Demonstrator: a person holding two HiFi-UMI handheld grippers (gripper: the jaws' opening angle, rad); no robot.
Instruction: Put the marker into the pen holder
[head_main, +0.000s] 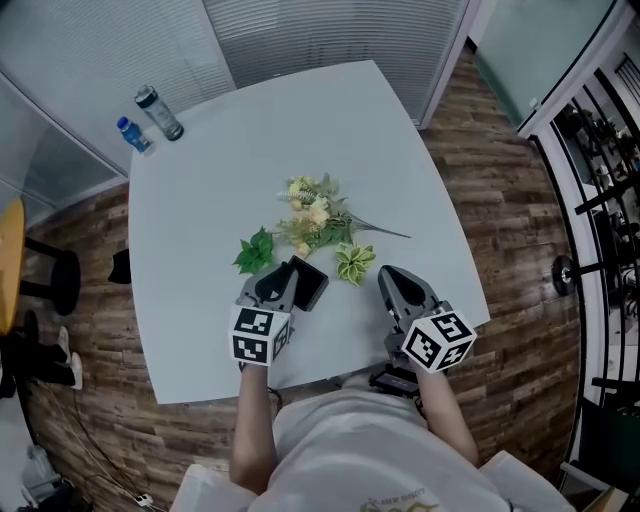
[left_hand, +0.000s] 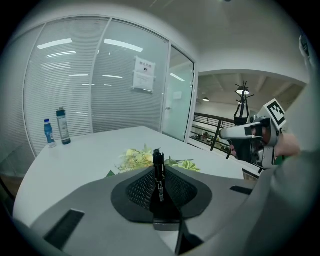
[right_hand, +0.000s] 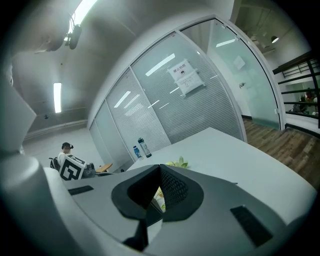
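A black marker (left_hand: 158, 172) stands upright between the mesh pads of my left gripper (left_hand: 159, 167), which is shut on it. In the head view the left gripper (head_main: 283, 274) hovers over the front part of the white table (head_main: 200, 200), and the marker itself is hidden there. A black box-like pen holder (head_main: 307, 283) sits just right of that gripper's tip. My right gripper (head_main: 389, 273) hangs about a hand's width further right, near the table's front edge. In its own view the right gripper (right_hand: 160, 168) has its tips together and nothing between them.
A bunch of artificial flowers and leaves (head_main: 315, 228) lies mid-table, just beyond both grippers. Two bottles (head_main: 160, 112) (head_main: 132, 134) stand at the far left corner. A round stool (head_main: 10, 265) is on the floor to the left. Glass walls with blinds close off the far side.
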